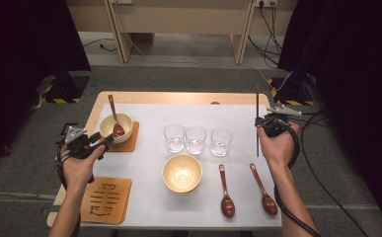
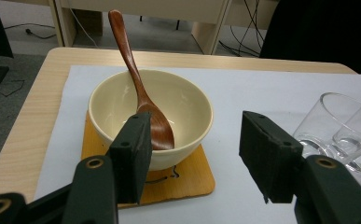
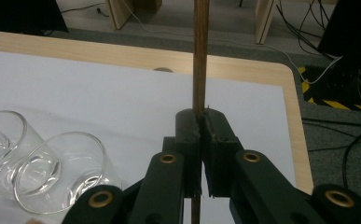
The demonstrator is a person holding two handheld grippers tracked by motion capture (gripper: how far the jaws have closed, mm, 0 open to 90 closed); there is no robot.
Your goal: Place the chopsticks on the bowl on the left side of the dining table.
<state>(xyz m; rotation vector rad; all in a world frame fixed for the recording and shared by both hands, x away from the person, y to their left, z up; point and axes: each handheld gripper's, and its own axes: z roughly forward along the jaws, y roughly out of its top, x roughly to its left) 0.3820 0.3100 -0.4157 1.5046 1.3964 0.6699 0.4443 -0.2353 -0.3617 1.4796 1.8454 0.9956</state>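
A cream bowl stands on a wooden coaster at the left of the table, with a brown wooden spoon leaning in it. My left gripper hovers just in front of that bowl, its jaws open and empty. In the left gripper view the bowl, the spoon and the coaster lie beyond the open left gripper. My right gripper is at the right, shut on a thin wooden chopstick held upright. The right gripper view shows the chopstick clamped in the right gripper.
Three clear glasses stand in a row mid-table on the white mat. A second cream bowl sits in front of them. Two wooden spoons lie at the front right. An empty coaster lies front left.
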